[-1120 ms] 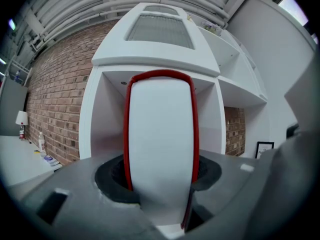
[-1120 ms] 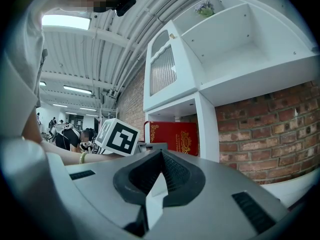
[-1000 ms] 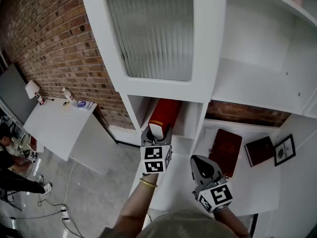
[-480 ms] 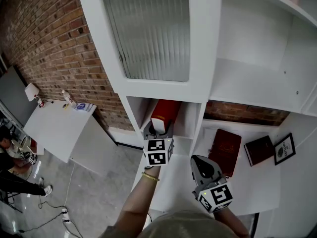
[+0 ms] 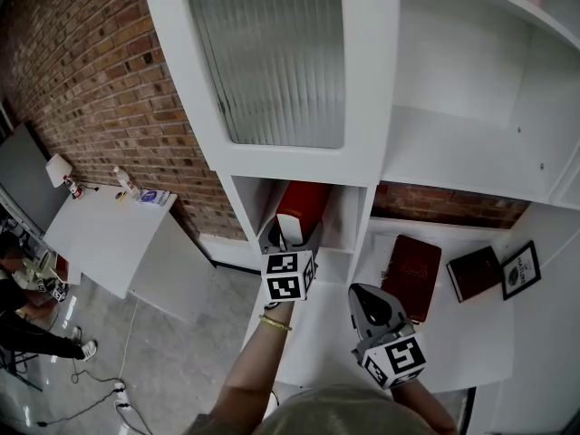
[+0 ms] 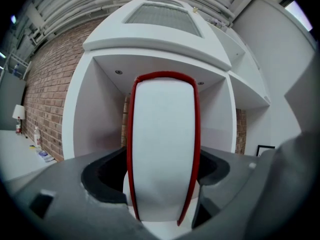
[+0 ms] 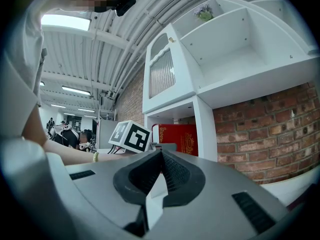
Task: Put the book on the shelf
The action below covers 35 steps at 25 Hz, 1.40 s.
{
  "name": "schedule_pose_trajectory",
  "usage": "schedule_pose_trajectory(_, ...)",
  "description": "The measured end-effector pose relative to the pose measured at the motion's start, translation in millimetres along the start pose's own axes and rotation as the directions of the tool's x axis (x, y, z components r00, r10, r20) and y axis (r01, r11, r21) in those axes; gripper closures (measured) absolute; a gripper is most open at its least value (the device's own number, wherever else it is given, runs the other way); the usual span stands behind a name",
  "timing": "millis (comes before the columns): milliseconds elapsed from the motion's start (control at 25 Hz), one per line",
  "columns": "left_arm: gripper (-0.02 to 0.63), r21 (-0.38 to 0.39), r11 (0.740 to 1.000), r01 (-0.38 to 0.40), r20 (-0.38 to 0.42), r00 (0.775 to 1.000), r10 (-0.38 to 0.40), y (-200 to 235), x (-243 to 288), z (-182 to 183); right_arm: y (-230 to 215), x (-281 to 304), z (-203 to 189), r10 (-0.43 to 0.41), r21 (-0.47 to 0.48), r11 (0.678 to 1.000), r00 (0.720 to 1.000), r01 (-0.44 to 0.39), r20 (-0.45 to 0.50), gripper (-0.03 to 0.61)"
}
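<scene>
The book stands upright in a narrow bay of the shelf, just under the glass door, its page edge facing the person. The left tool sits level at the bay's mouth. Its jaws have just been opening and now stand wide, with the book between them but the pads off its covers, as far as the left gripper view shows. The right tool hangs back over the surface, jaws closed on nothing.

The book seems to have been placed, so the risk lies in backing the left tool out. The book stands alone with free space on both sides and nothing to lean on. If the tool backs out crooked, a jaw could catch a cover. That could tip the book against the bay wall or drag it toward the lip. The near end of the book looks close to that lip, so a straight pull back seems safest.

The cover is hard, glossy and red, and curves in a rounded arch over a thick, smooth white block of pages. The shelf is flat white paint, probably slick, and would give little grip to the book's base. The tool's pads are matte black and scooped. The door glass is ribbed, and the brick beside the shelf is rough.
</scene>
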<state>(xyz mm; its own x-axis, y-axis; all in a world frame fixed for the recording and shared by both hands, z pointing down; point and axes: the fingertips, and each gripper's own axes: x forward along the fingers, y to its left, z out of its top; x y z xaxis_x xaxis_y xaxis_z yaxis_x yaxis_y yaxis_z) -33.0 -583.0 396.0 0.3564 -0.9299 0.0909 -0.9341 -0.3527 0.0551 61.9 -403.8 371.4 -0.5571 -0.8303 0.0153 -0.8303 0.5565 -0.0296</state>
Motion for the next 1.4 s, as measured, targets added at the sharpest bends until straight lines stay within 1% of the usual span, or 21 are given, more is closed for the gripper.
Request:
schedule_pose_trajectory(120,0.222,-0.001,1.0,-0.001,-0.001,1.0,0.001,1.4,-7.1,-0.8,2.4,-1.1,-1.7,0.006,-0.008,1.0,1.0,-0.006,-0.021,0.572)
schedule_pose_trajectory(240,0.222,0.006,1.0,-0.005,0.006,1.0,0.005,1.5,-18.0,0.8,6.9,-2.2,-1.0,0.011,-0.021,1.0,0.998,-0.012,-0.054,0.572)
schedule_pose_trajectory(440,0.222,0.004,1.0,0.007,0.018,1.0,-0.007,-4.2,-41.6,3.8,12.7,-4.6,-1.5,0.017,-0.002,1.0,1.0,-0.017,-0.011,0.572)
schedule_pose_trajectory(760,0.233,-0.043,0.999,0.003,0.074,0.997,0.0,-8.2,-93.2,2.0,32.1,-14.5,-11.1,0.032,-0.013,0.999,0.999,-0.031,0.021,0.572)
schedule_pose_trajectory(920,0.288,-0.062,0.998,-0.002,0.087,0.996,0.007,-8.3,-120.9,-6.0,44.7,-22.4,-19.8,0.034,-0.014,0.999,0.999,-0.033,0.029,0.572)
schedule_pose_trajectory(960,0.312,-0.066,0.998,-0.004,0.094,0.995,0.01,-7.8,-128.8,-6.9,48.7,-24.7,-21.6,0.035,-0.015,0.999,0.999,-0.035,0.03,0.572)
schedule_pose_trajectory(1040,0.394,-0.07,0.997,-0.011,0.115,0.993,0.019,-6.8,-144.7,-7.8,56.5,-29.9,-25.7,0.036,-0.017,0.999,0.999,-0.036,0.029,0.572)
schedule_pose_trajectory(1200,0.477,-0.076,0.997,-0.016,0.134,0.991,0.026,-7.9,-173.5,-11.5,70.7,-42.1,-33.1,0.032,-0.015,0.999,0.999,-0.032,0.035,0.572)
schedule_pose_trajectory(1320,0.548,-0.074,0.997,-0.013,0.128,0.992,0.022,-10.5,-194.0,-15.3,83.6,-52.6,-35.7,0.032,-0.013,0.999,0.999,-0.032,0.03,0.572)
schedule_pose_trajectory(1400,0.578,-0.073,0.997,-0.005,0.123,0.992,0.014,-13.1,-208.0,-16.9,92.2,-59.9,-36.5,0.03,-0.013,0.999,0.999,-0.029,0.028,0.572)
